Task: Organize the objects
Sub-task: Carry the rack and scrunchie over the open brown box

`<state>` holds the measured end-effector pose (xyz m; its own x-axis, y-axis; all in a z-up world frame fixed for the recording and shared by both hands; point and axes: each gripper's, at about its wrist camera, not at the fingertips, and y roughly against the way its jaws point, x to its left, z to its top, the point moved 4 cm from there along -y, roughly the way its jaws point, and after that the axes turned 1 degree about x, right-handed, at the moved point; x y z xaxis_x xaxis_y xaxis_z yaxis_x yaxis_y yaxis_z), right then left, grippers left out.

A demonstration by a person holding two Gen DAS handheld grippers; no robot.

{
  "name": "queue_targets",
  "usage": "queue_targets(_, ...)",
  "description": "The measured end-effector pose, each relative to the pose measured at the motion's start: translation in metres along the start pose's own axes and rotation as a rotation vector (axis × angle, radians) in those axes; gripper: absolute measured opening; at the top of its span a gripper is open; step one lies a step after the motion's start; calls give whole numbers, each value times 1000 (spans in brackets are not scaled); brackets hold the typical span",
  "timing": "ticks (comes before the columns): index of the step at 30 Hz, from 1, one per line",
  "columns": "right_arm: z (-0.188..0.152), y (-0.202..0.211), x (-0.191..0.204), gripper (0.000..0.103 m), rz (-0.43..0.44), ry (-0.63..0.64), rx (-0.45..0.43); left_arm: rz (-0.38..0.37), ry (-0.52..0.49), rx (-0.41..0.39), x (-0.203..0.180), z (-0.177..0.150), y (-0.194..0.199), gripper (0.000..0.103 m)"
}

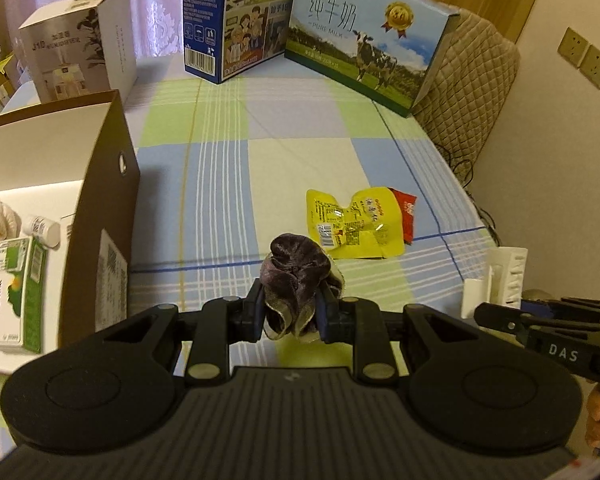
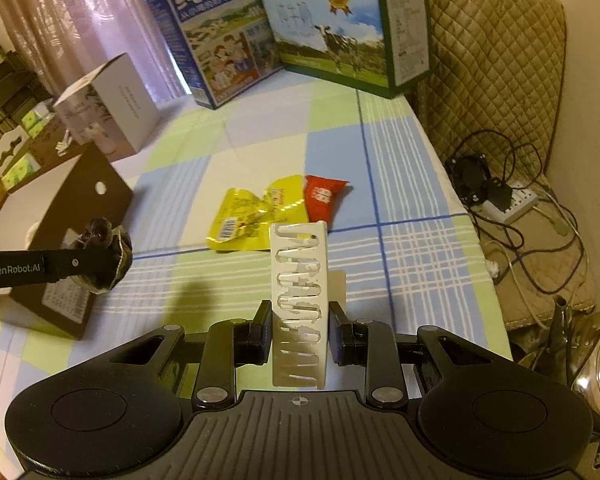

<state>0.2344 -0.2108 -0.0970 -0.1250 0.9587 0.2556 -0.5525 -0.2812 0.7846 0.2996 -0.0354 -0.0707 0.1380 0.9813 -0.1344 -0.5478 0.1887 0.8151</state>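
Left wrist view: the left gripper (image 1: 290, 312) is clamped on a dark purple velvet scrunchie (image 1: 296, 280), held above the checked tablecloth (image 1: 228, 184) beside the open brown box (image 1: 100, 184). Right gripper (image 2: 300, 332) pinches a white slotted plastic rack (image 2: 300, 300) — upright, just in front of a yellow snack packet (image 2: 256, 216) and a red one (image 2: 322, 198).

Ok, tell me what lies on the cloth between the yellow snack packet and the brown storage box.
Nothing: in the right wrist view, only bare checked tablecloth lies between the yellow snack packet and the brown storage box.
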Motion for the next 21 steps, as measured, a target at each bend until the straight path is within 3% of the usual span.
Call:
queue_targets(11,-4,25,51,25,83,61,-35,-23,30,-48,19,-21,48,21)
queue_targets(21,-12,26,131,25,260,124,-4,0,85,-89,64,-41,96,21)
